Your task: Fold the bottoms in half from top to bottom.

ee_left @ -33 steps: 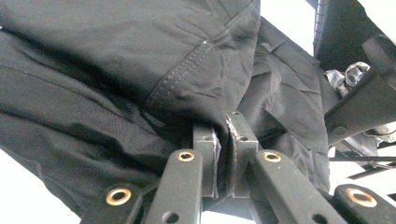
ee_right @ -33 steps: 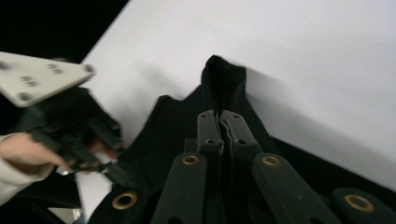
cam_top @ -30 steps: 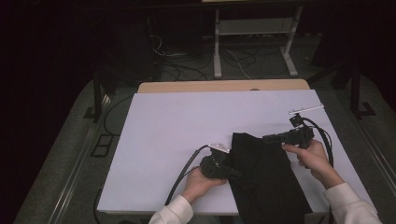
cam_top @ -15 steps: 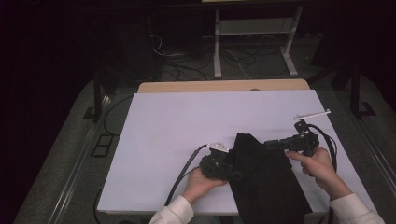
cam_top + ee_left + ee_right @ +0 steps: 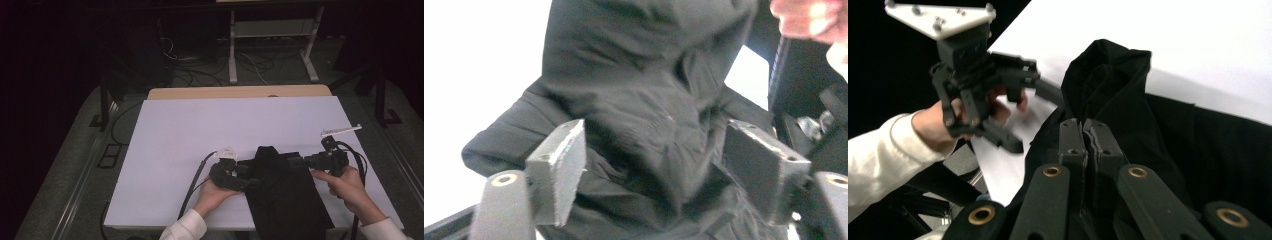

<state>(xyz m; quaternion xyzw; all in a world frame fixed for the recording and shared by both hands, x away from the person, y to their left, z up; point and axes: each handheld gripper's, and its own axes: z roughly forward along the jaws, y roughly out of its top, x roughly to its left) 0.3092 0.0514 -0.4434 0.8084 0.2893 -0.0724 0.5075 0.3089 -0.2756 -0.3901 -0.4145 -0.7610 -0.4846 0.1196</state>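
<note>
Lower centre, the left gripper [image 5: 248,176] has just been opening, jaws wide around the crumpled black cloth garment [image 5: 285,195], pads off it; the right gripper [image 5: 296,161], pinched tight on a fold, should lift gently to spread it flat.

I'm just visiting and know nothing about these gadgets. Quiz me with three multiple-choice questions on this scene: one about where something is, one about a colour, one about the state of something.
1. Where does the black cloth lie on the white table?
A. at the far left corner
B. at the near edge, toward the right
C. in the far middle

2. What colour is the sleeve on the person's left arm?
A. white
B. red
C. blue

3. How do the jaws of the left gripper stand?
A. pressed flat together
B. apart, with cloth between them
C. closed on a cable

Answers:
1. B, the high view shows the cloth by the near edge, between the two hands.
2. A, the cuff at the bottom of the high view is white.
3. B, the left gripper view shows its pads spread with dark folds between; they have just been opening.
</note>
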